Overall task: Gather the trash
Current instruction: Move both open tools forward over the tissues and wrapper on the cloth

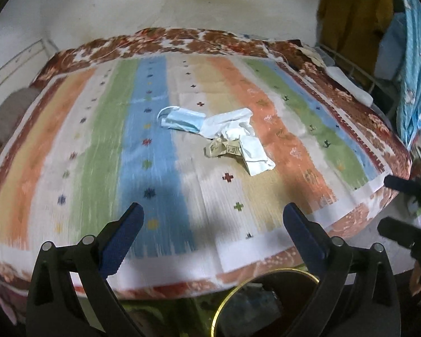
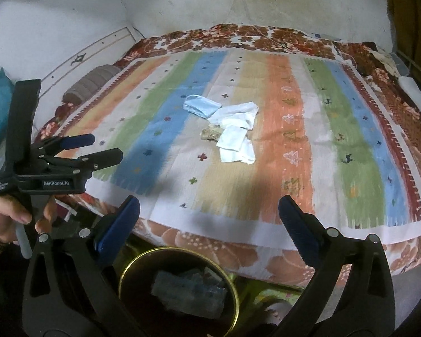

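A small heap of trash lies in the middle of the striped bedspread [image 1: 154, 168]: a blue face mask [image 1: 179, 122] [image 2: 200, 106], white tissues [image 1: 238, 132] [image 2: 235, 137] and a crumpled beige wrapper [image 1: 221, 148] [image 2: 209, 134]. My left gripper [image 1: 213, 219] [image 2: 108, 146] is open and empty, near the bed's front edge and well short of the heap. My right gripper [image 2: 207, 210] [image 1: 390, 207] is open and empty too, to the right of the left one. A dark bin with a gold rim [image 2: 234, 289] [image 1: 219, 306] stands on the floor below both, with crumpled bluish stuff inside.
A hand [image 2: 14, 213] with a wristwatch holds the left gripper. A grey rolled pillow [image 2: 95, 81] lies at the bed's left side. A wire rack [image 1: 359, 75], a yellow garment [image 1: 353, 14] and blue cloth [image 1: 418, 84] stand right of the bed. A white wall backs it.
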